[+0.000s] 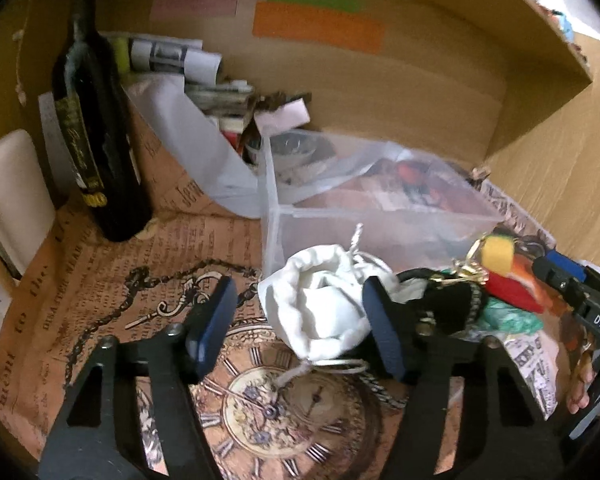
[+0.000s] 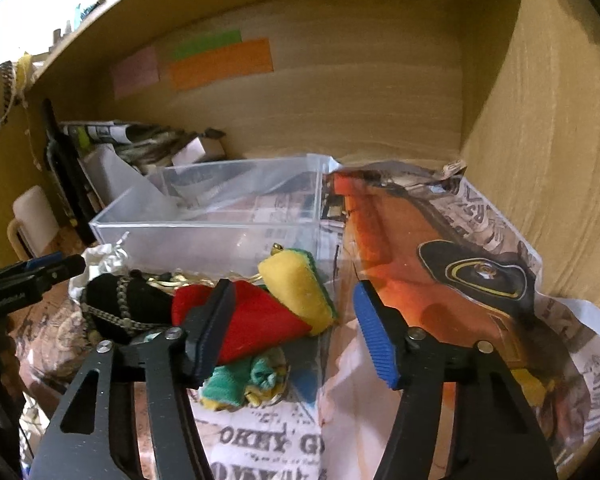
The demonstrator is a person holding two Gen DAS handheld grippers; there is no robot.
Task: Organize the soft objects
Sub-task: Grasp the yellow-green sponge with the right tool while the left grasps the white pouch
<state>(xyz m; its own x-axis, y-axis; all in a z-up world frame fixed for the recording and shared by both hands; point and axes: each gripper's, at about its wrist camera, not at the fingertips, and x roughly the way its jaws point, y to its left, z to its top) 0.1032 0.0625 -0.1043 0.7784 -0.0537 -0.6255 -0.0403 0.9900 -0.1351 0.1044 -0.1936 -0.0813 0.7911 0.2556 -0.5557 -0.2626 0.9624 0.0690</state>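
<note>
We find the left tool [image 1: 300,320] spread wide, its dark blue ribbed pads flanking a white drawstring pouch [image 1: 324,300] of soft crumpled fabric; whether the pads touch it, we cannot tell. The pouch lies on a printed paper liner [image 1: 112,280] showing a clock face, a chain and old newspaper type. Just beside the pouch we see a black velvet pouch [image 2: 120,304] edged with braided trim, then a red felt wedge [image 2: 256,320], a yellow felt piece [image 2: 296,288] with a green edge and a gold loop, and a crumpled green cloth scrap [image 2: 236,380].

The right tool [image 2: 292,332] is also spread, gripping nothing; its left finger lies over the red wedge. On that tool, in the left view, we read the letters "DAS".

Behind the soft pieces stands a clear plastic bin [image 2: 204,220], rectangular and thin-walled. A dark glass bottle [image 1: 96,140] with a gold label stands at the left. Pink, green and orange paper strips [image 2: 220,64] are stuck to the wooden back panel. On the liner we read "OKEY G"
</note>
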